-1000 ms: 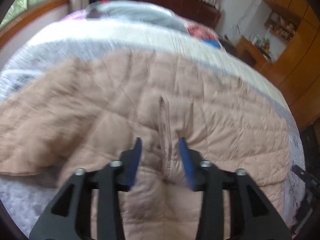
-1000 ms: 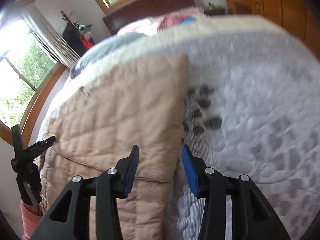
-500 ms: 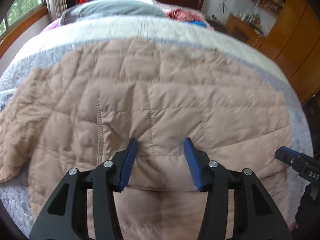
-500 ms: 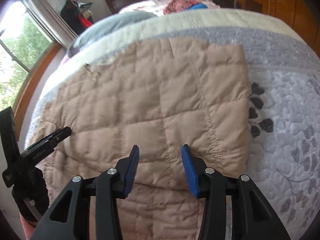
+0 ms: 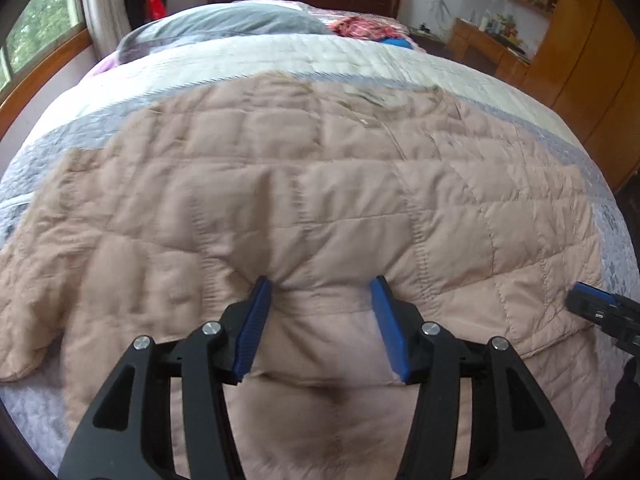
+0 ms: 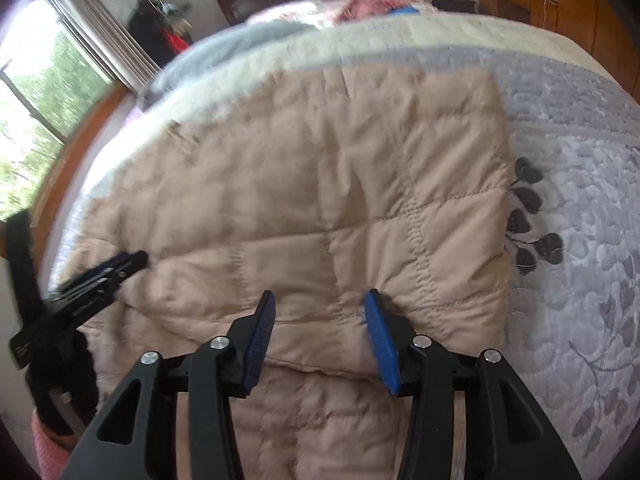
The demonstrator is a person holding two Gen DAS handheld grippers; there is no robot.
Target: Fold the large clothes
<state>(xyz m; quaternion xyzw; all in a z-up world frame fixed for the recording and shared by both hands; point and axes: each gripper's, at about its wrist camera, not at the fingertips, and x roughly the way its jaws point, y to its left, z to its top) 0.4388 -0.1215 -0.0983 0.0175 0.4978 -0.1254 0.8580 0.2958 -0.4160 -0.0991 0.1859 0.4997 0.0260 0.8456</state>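
Beige quilted jacket: spread flat on the bed, folded over on itself, its near folded edge running right under both tongs.
Left tongs: jaws opening, blue pads pushed down into the puffy fabric with a bunched ridge of jacket between them; they don't look clamped on it.
Right tongs: jaws opening too, sitting over the folded edge near the jacket's right corner, fabric between the pads but not squeezed.
Bedspread: lilac-grey with a leaf pattern, bare just right of the jacket.
Other stuff: grey pillow far up the bed, wooden cabinets at the right.
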